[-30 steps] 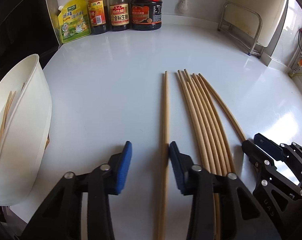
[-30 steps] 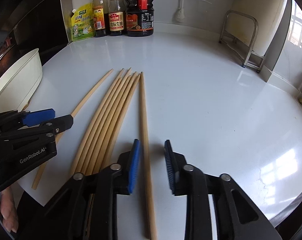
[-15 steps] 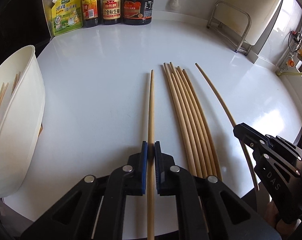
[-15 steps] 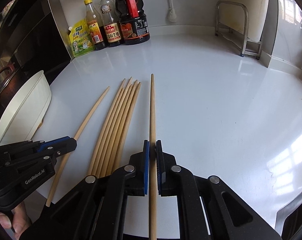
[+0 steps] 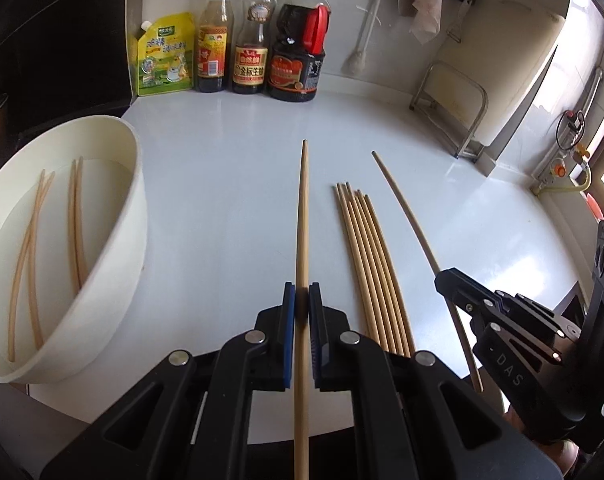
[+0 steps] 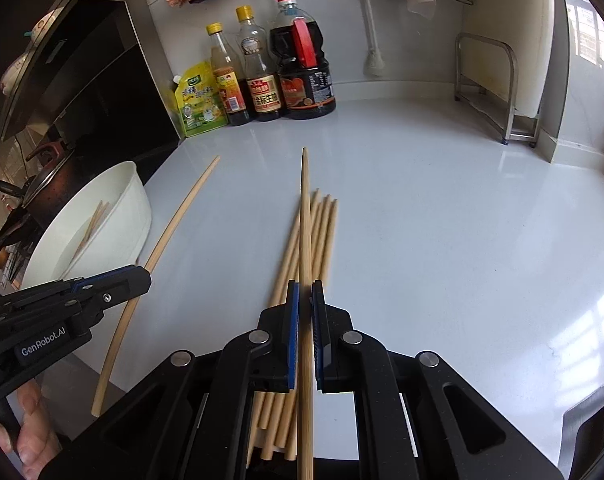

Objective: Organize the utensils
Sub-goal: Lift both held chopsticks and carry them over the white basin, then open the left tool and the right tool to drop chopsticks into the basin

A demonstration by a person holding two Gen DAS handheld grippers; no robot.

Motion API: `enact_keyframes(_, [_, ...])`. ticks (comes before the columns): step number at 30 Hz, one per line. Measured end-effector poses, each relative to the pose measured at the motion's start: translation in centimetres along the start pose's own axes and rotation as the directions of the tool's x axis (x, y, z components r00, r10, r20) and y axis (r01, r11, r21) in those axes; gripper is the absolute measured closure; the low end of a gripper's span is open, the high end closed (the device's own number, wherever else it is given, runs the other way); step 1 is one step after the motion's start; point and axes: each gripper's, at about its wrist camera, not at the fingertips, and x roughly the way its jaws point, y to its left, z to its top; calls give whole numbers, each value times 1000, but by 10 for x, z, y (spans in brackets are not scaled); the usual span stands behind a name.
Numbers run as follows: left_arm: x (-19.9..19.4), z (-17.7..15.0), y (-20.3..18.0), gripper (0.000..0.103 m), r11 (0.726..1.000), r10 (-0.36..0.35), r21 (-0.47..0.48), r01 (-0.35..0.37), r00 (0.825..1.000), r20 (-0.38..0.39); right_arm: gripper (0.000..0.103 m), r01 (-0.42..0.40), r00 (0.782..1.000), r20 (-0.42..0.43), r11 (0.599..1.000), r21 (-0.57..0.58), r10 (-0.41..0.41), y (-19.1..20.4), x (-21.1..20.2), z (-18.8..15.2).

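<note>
My left gripper (image 5: 302,294) is shut on one wooden chopstick (image 5: 303,216), held above the white counter and pointing away. My right gripper (image 6: 305,292) is shut on another chopstick (image 6: 304,208), lifted over the loose bundle of chopsticks (image 6: 321,236) that lies flat on the counter. In the left wrist view, that bundle (image 5: 371,272) lies right of my stick, and the right gripper (image 5: 445,280) holds its thin stick (image 5: 409,216) further right. A white bowl (image 5: 138,216) at the left holds several chopsticks. The right wrist view shows the left gripper (image 6: 140,278) and the bowl (image 6: 138,204) at the left.
Three sauce bottles (image 5: 250,40) and a yellow pouch (image 5: 164,56) stand against the back wall. A metal rack (image 5: 449,108) is at the back right. A dark pot (image 6: 50,160) and cooker hood lie left of the counter. The counter's front edge is close below both grippers.
Both grippers were open around a chopstick a second ago. Each has shut on its stick and raised it off the counter. The bowl's inside has come into view.
</note>
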Motion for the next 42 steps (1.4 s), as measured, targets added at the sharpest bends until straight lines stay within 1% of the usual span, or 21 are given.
enact_keyframes(6, [-41, 18, 37, 95, 1000, 9, -29, -7, 997, 71, 97, -90, 995, 38, 994, -68, 93, 53, 3, 25])
enact_keyframes(13, [-81, 31, 111, 95, 991, 92, -114, -74, 983, 158, 97, -208, 975, 46, 969, -135, 216, 133, 17, 60])
enact_keyframes(15, [-86, 33, 134, 95, 984, 124, -147, -100, 978, 166, 97, -234, 970, 37, 960, -151, 242, 155, 25, 67])
enact_keyframes(18, [-87, 32, 170, 95, 971, 170, -194, -138, 972, 160, 97, -261, 964, -3, 949, -176, 265, 188, 42, 74])
enact_keyframes(21, [-85, 31, 199, 95, 960, 200, -227, -163, 969, 148, 97, -293, 956, -51, 935, -201, 288, 216, 59, 75])
enact_keyframes(24, [-80, 30, 223, 95, 951, 211, -259, -171, 968, 135, 97, -307, 951, -98, 929, -209, 292, 238, 79, 75])
enact_keyframes(28, [-67, 31, 246, 95, 941, 209, -294, -171, 972, 105, 97, -311, 947, -152, 926, -214, 282, 257, 100, 74])
enact_keyframes(35, [-43, 29, 265, 95, 934, 190, -318, -164, 980, 53, 97, -274, 947, -228, 939, -206, 227, 267, 128, 69])
enact_keyframes(41, [-33, 25, 271, 95, 929, 181, -331, -163, 983, 25, 96, -260, 950, -231, 942, -215, 209, 268, 131, 67])
enact_keyframes(42, [-33, 24, 271, 95, 928, 178, -336, -160, 984, 22, 95, -258, 952, -222, 941, -218, 209, 268, 129, 67])
